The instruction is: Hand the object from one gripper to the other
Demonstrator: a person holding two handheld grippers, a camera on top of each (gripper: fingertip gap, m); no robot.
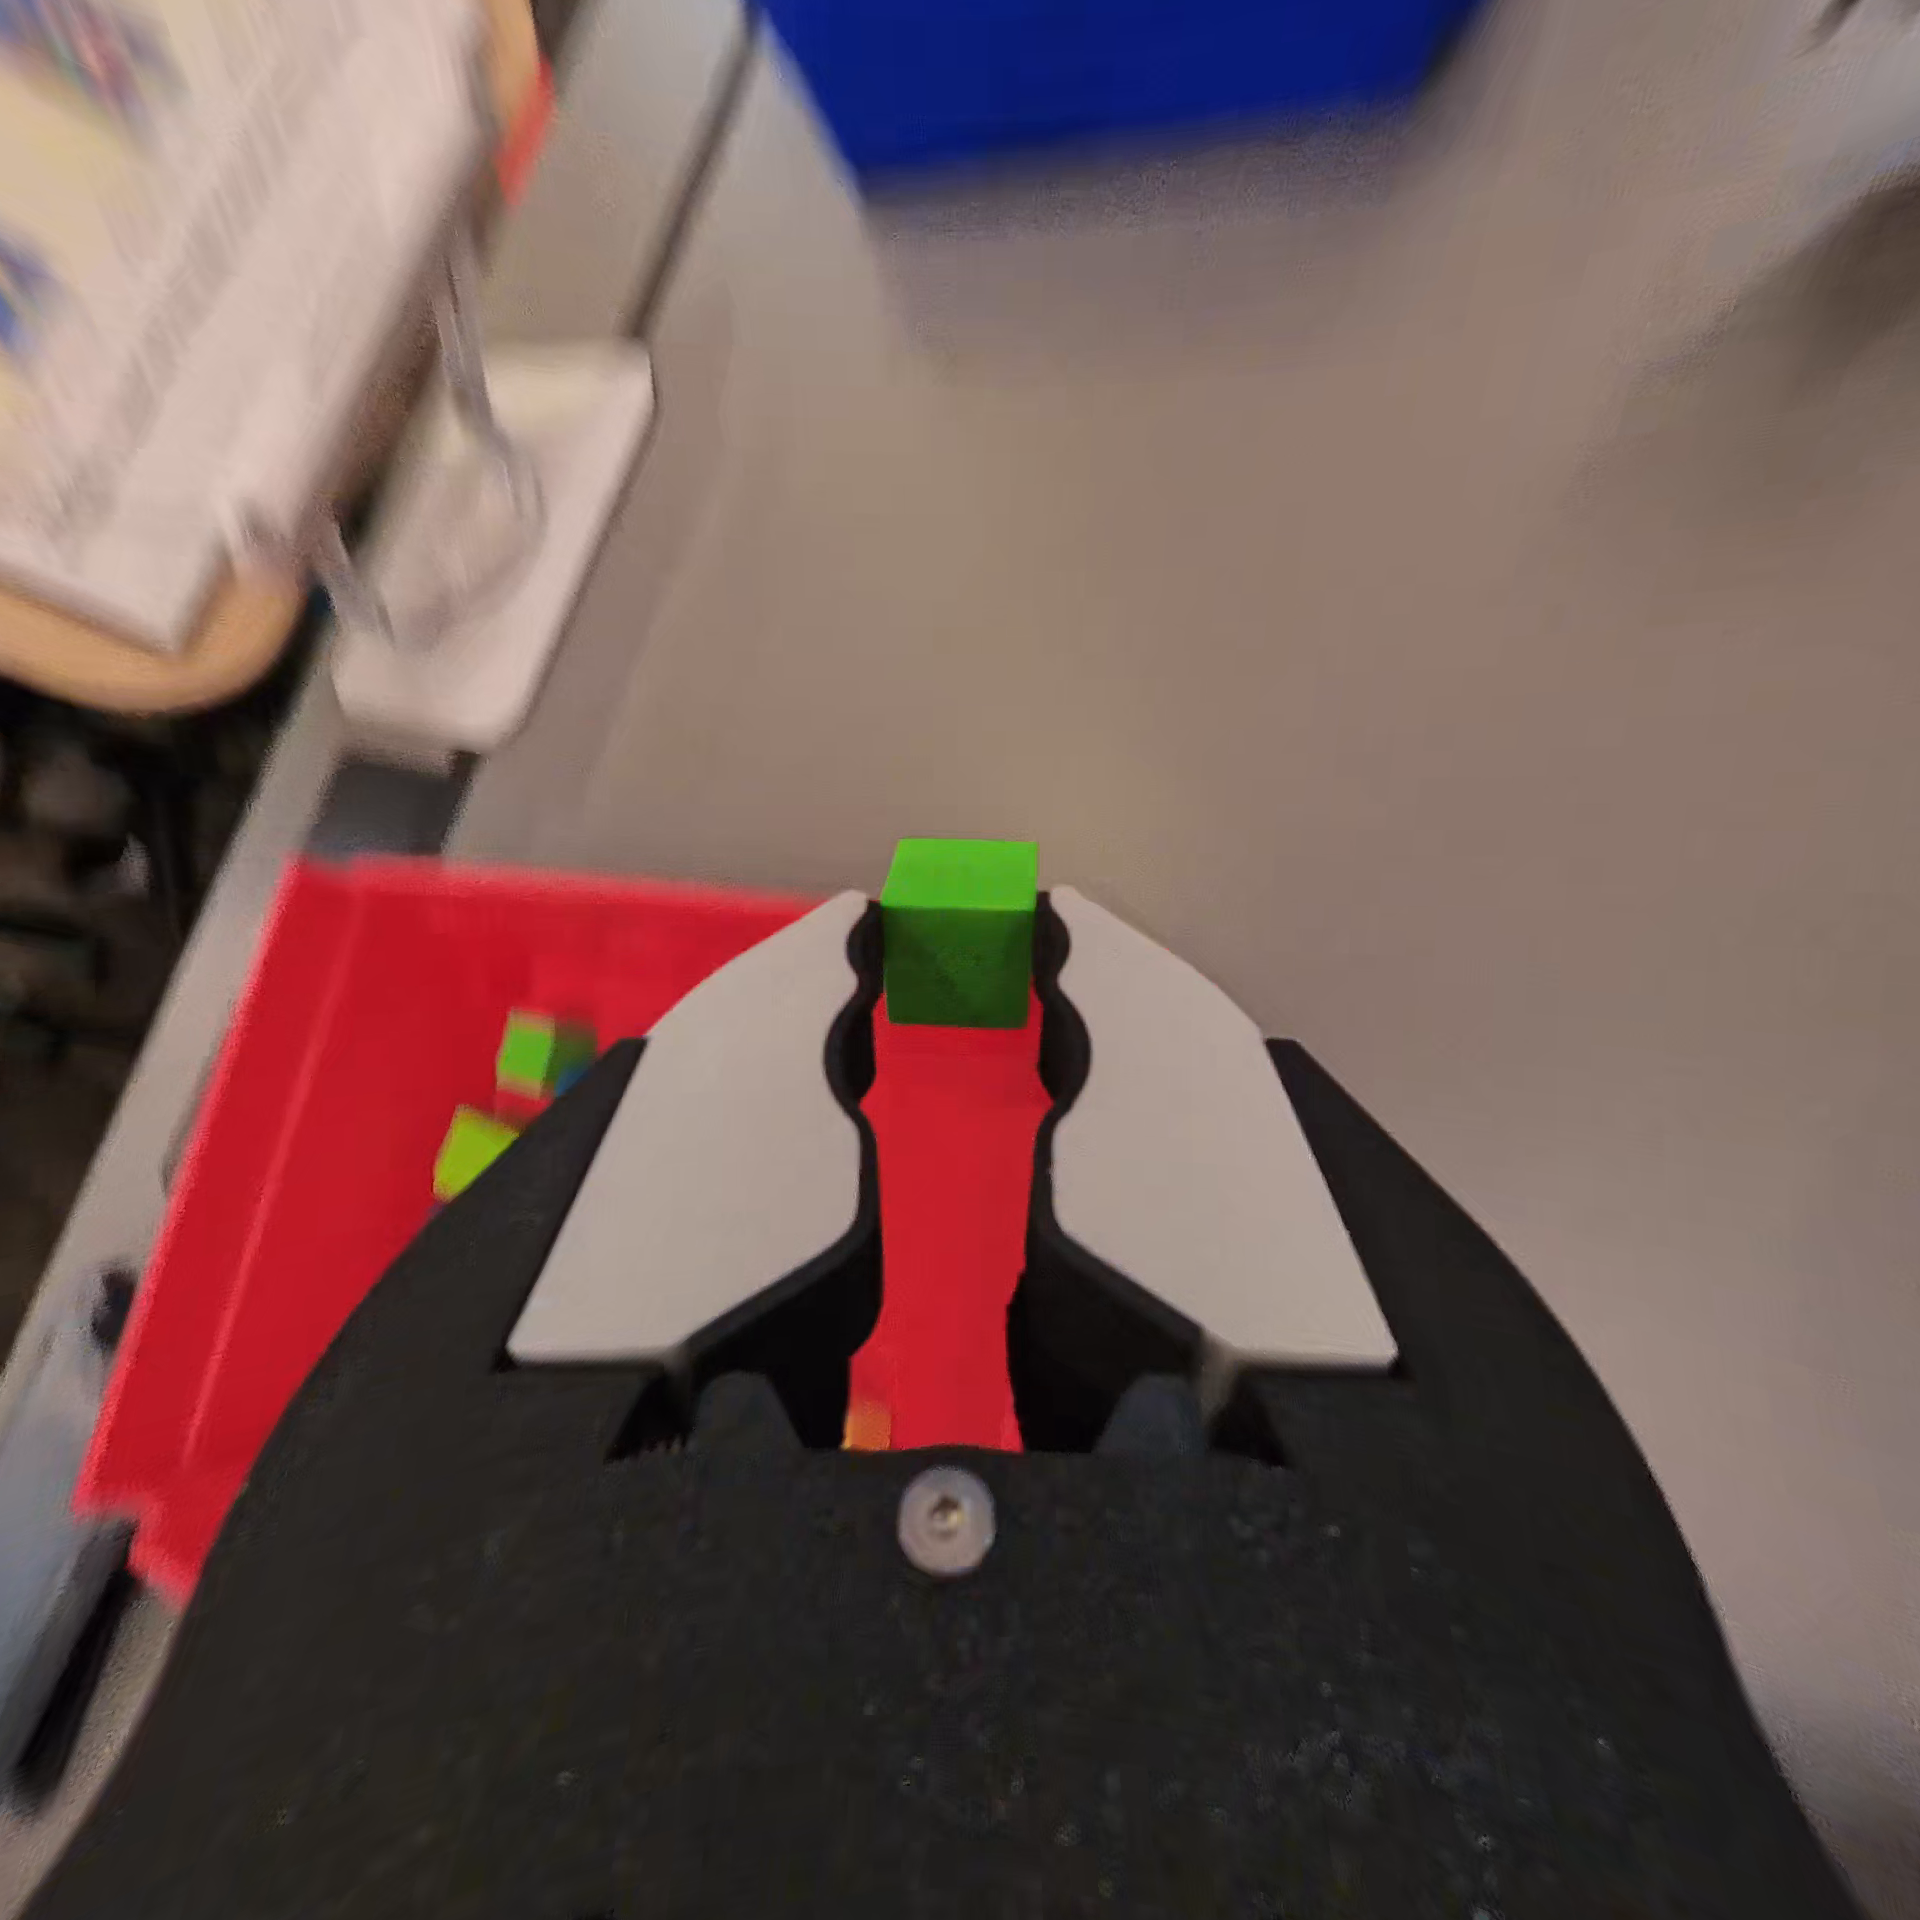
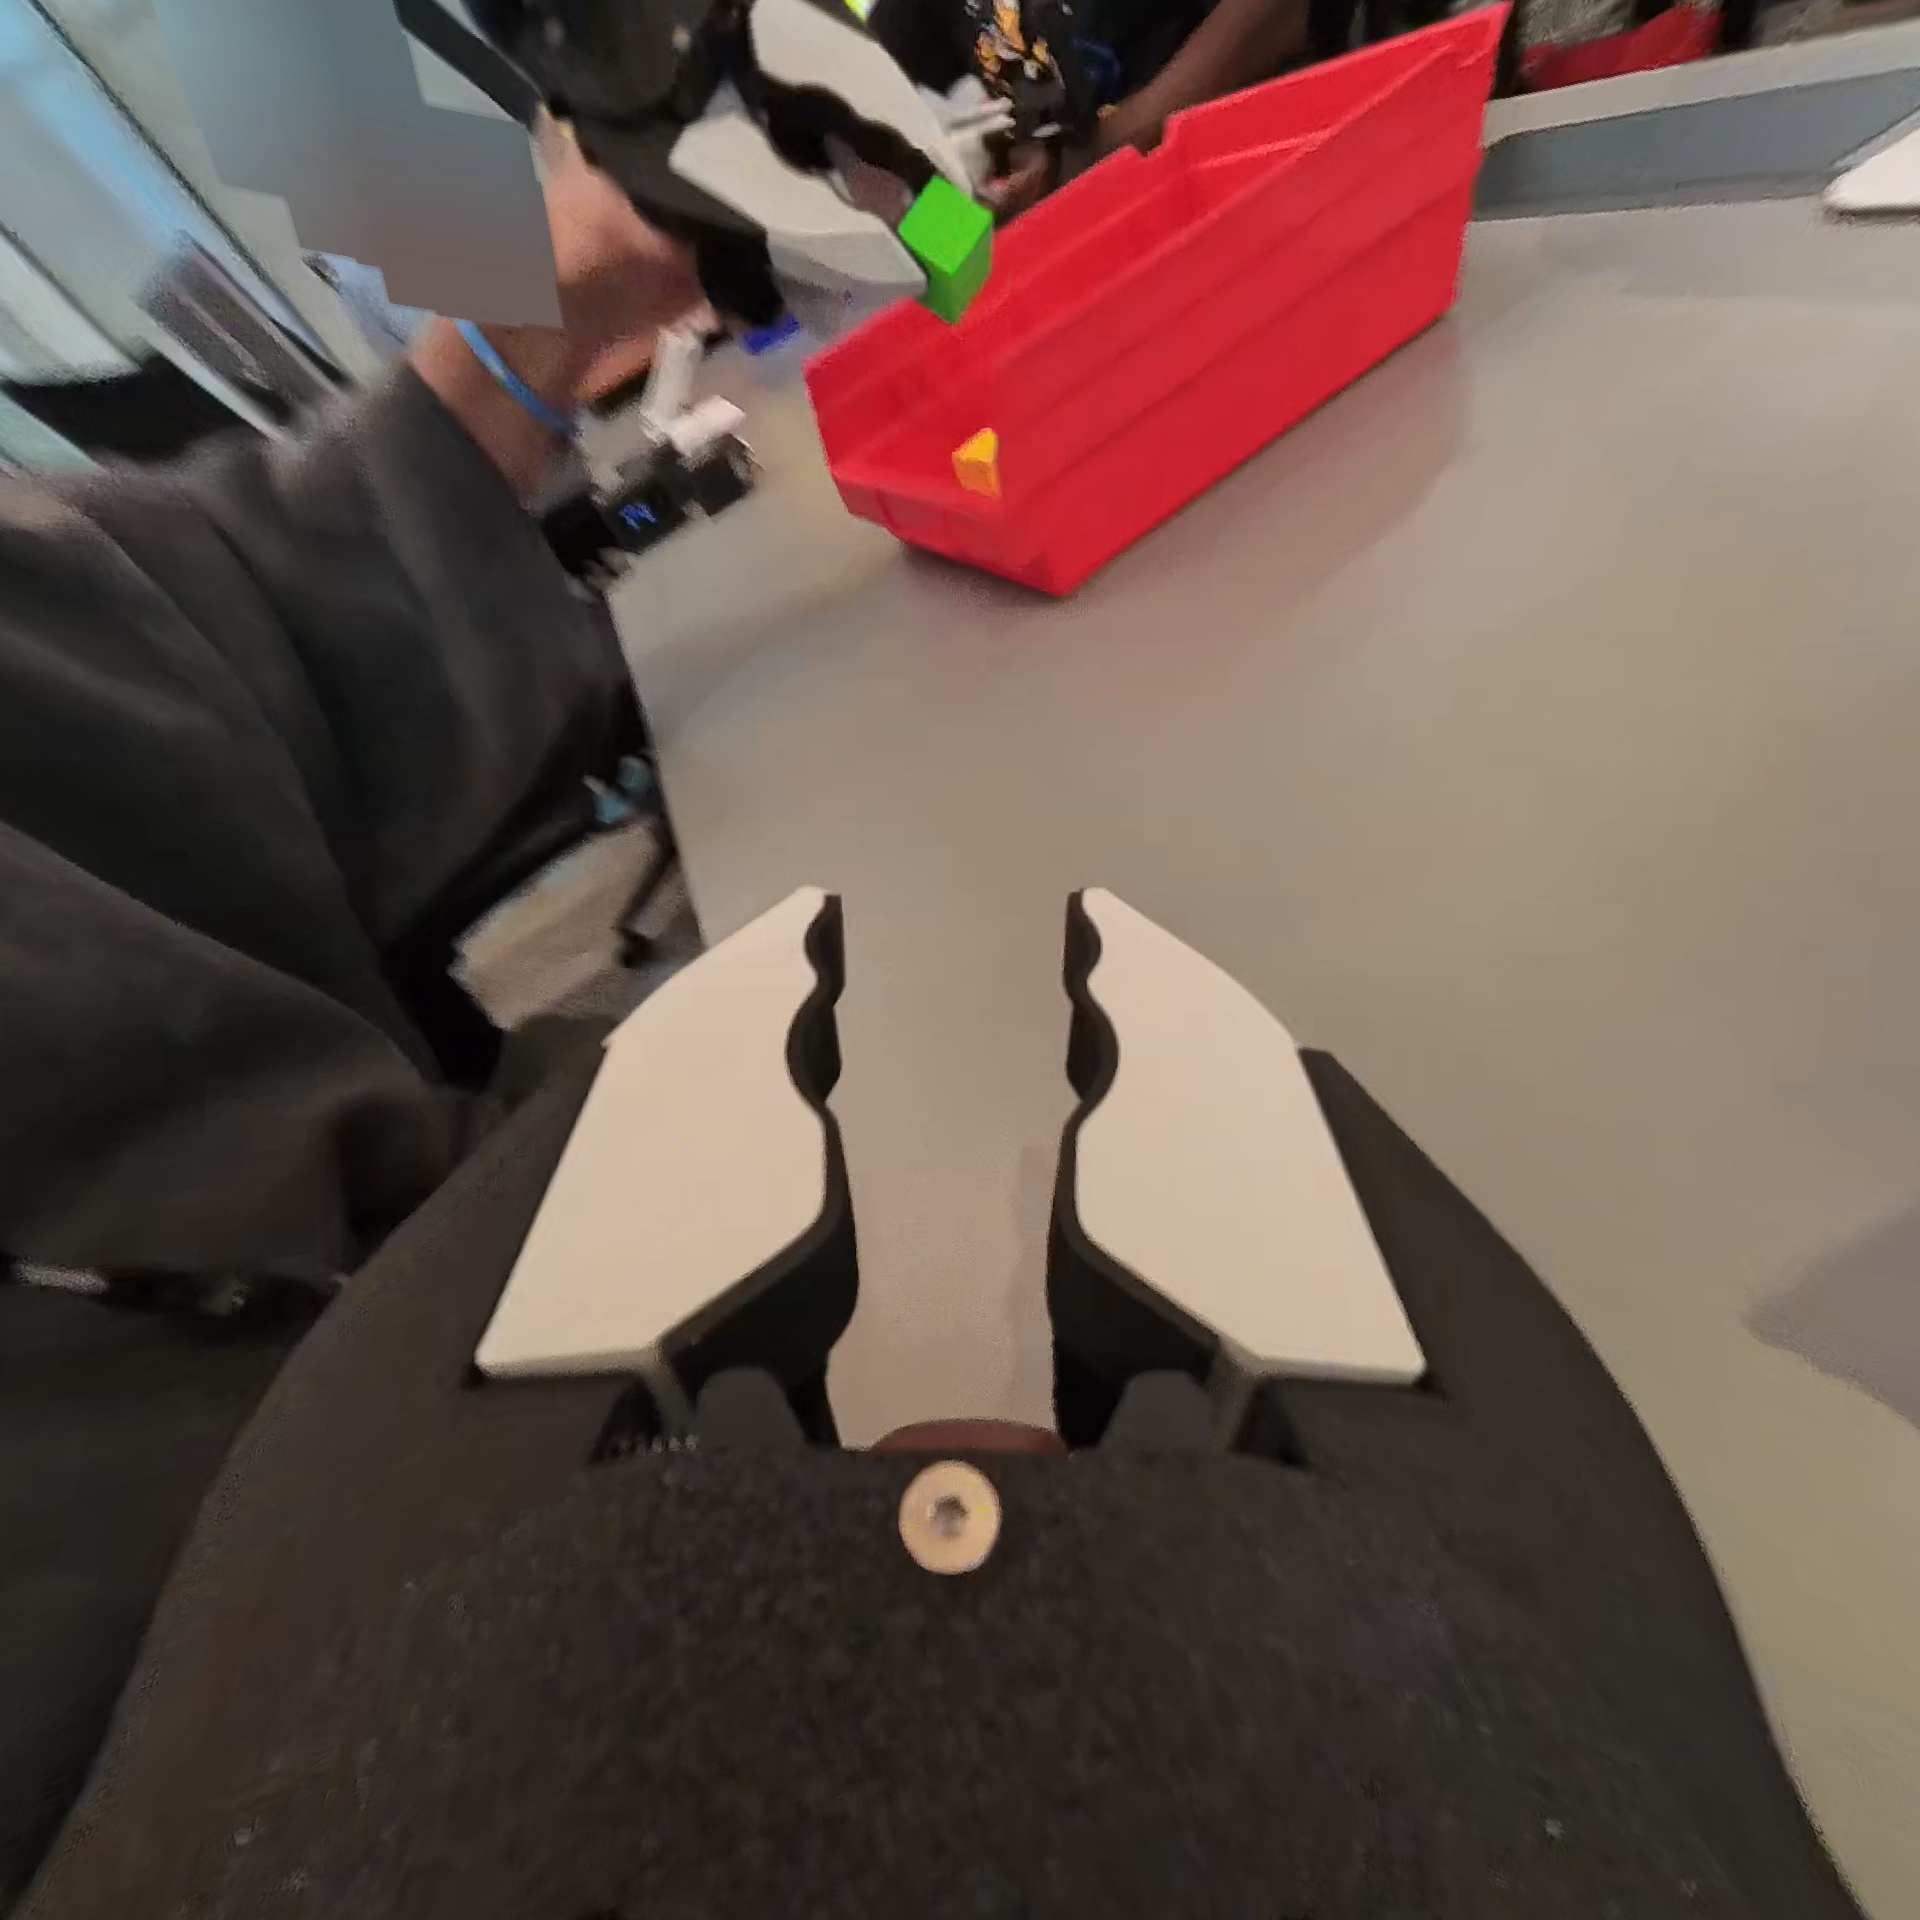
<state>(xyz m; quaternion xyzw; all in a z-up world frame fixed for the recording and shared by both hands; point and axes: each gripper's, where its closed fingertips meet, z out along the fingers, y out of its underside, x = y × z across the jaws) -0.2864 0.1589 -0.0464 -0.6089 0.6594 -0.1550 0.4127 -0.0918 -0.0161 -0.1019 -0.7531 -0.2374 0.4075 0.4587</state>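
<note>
My left gripper [image 1: 958, 920] is shut on a green cube [image 1: 961, 935], pinched between its fingertips and held in the air above the red bin [image 1: 343, 1091]. The right wrist view shows that same gripper [image 2: 914, 234] with the green cube [image 2: 945, 247] at the upper left, above the bin's near end. My right gripper [image 2: 954, 914] is open and empty, low over the grey table [image 2: 1455, 779], well short of the cube.
The red bin [image 2: 1195, 343] holds an orange block [image 2: 979, 462] and, in the left wrist view, a few green blocks [image 1: 540, 1049]. A person's dark sleeve [image 2: 260, 727] fills the left. A blue box [image 1: 1091, 73] stands at the table's far side.
</note>
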